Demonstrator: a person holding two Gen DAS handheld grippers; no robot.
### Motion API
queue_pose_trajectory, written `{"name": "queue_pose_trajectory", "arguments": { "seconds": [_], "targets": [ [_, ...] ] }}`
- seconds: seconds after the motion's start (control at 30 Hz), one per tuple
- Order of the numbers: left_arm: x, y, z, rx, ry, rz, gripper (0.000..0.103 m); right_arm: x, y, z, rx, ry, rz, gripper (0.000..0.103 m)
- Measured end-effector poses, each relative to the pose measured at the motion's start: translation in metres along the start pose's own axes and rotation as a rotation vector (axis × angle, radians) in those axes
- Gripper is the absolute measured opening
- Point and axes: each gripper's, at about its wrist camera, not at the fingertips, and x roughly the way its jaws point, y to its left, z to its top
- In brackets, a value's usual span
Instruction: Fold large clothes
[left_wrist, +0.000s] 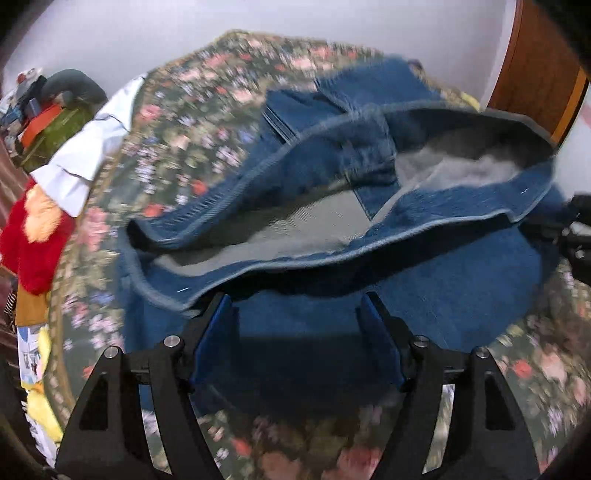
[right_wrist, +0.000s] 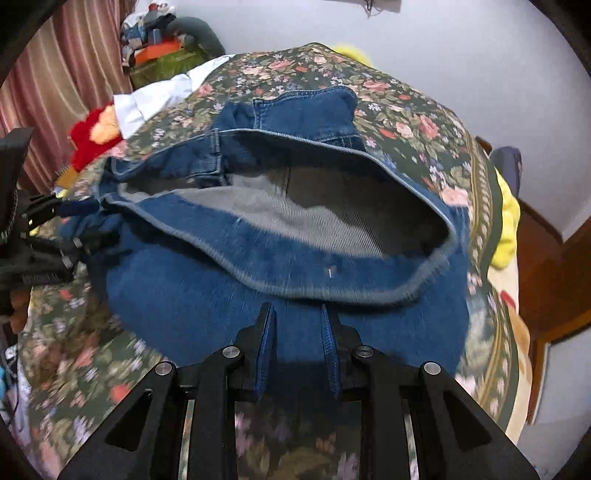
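Left gripper (left_wrist: 297, 308) spread wide over the jeans (left_wrist: 295, 325), nothing pinched — right gripper (right_wrist: 298, 314) nearly closed just before the gaping waistband (right_wrist: 325, 284), pinching nothing visible — floral bedspread (right_wrist: 406, 122) underneath.

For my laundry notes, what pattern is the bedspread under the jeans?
Dark green floral with pink roses: bedspread, clearest in the right wrist view.

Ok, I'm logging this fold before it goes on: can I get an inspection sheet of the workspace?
Surface: floral bedspread.
Job's things: blue denim garment, hem gaping, pale inside showing.
Clutter: white cloth, red plush toy, yellow item, pile of odds.
Grippers: left tool open, nothing gripped; right tool jaws narrow, grip unclear.
Cables: nothing seen.
Surroundings: white wall, pink curtain, wooden furniture.
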Motion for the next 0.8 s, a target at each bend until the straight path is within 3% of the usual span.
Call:
{"name": "queue_pose_trajectory", "arguments": {
  "seconds": [0.1, 0.27, 0.43, 0.53, 0.63, 0.8],
  "targets": [
    [0.029, -0.004, 0.013, -0.005, 0.041, -0.016, 0.072, 0.009, -0.005, 0.019, 0.002, -0.031, -0.021, 0.021],
    [0.038, 0.019, 0.051, -0.053, -0.021, -0.025, 0.072, 0.028, -0.027, 0.057, 0.052, -0.071, -0.07, 0.021],
    [0.043, 0.05, 0.088, -0.146, -0.094, 0.034, 0.072, 0.036, -0.058, 0.088, 0.176, -0.131, -0.084, 0.021],
    [0.044, 0.068, 0.104, -0.188, -0.114, 0.119, 0.072, 0.033, -0.079, 0.098, 0.28, -0.168, -0.1, 0.021],
    [0.029, 0.087, 0.115, -0.207, -0.134, 0.204, 0.072, 0.023, -0.093, 0.096, 0.357, -0.179, -0.018, 0.021],
    [-0.02, 0.119, 0.101, -0.201, -0.207, 0.156, 0.076, 0.003, -0.08, 0.078, 0.271, -0.18, 0.008, 0.021]
  ]
}}
